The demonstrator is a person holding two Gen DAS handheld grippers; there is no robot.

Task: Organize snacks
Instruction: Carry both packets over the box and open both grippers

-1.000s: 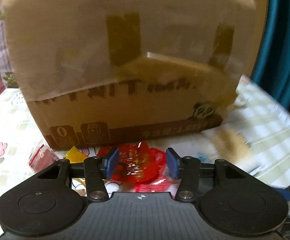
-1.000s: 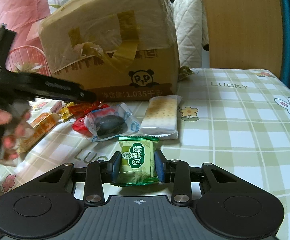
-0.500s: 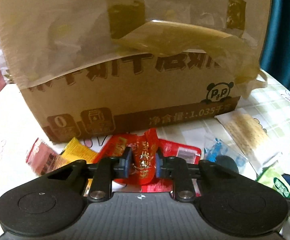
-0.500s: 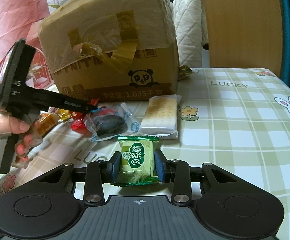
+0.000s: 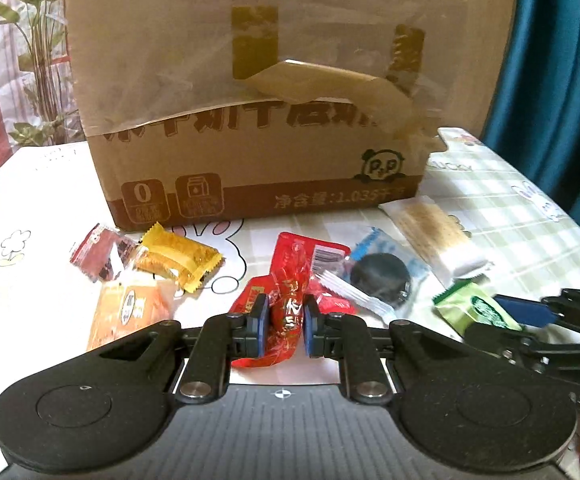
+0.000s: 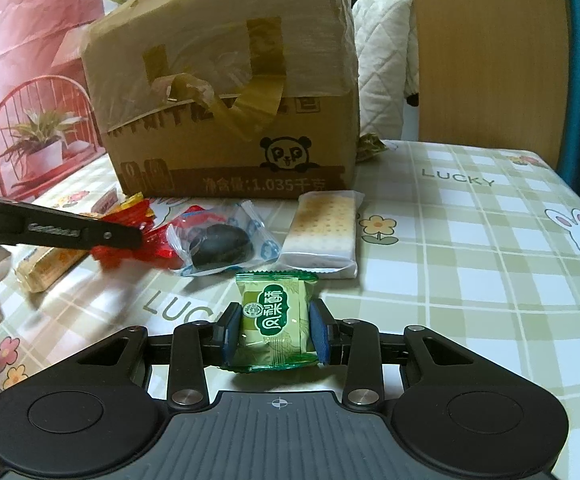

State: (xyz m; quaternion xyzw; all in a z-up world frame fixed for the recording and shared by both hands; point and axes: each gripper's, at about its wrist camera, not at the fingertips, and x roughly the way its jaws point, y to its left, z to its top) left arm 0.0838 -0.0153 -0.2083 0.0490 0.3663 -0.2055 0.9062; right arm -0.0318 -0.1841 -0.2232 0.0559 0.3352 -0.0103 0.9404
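My left gripper (image 5: 283, 330) is shut on a red snack packet (image 5: 287, 320) and holds it just above the table; it also shows in the right wrist view (image 6: 129, 236). My right gripper (image 6: 275, 334) is shut on a green snack packet (image 6: 275, 316), which also shows in the left wrist view (image 5: 476, 310). A taped cardboard box (image 5: 257, 120) stands behind the snacks. A dark round cookie in clear wrap (image 6: 219, 242) and a cracker pack (image 6: 324, 230) lie in front of the box.
A yellow packet (image 5: 179, 256), a dark red packet (image 5: 101, 252) and an orange packet (image 5: 129, 312) lie at the left. The checked tablecloth (image 6: 470, 260) stretches right. A wooden chair back (image 6: 486, 48) and a potted plant (image 5: 37, 60) stand behind the table.
My left gripper closed on the red packet and pulled back from the box, lifting it. My right gripper stayed still, shut on the green packet.
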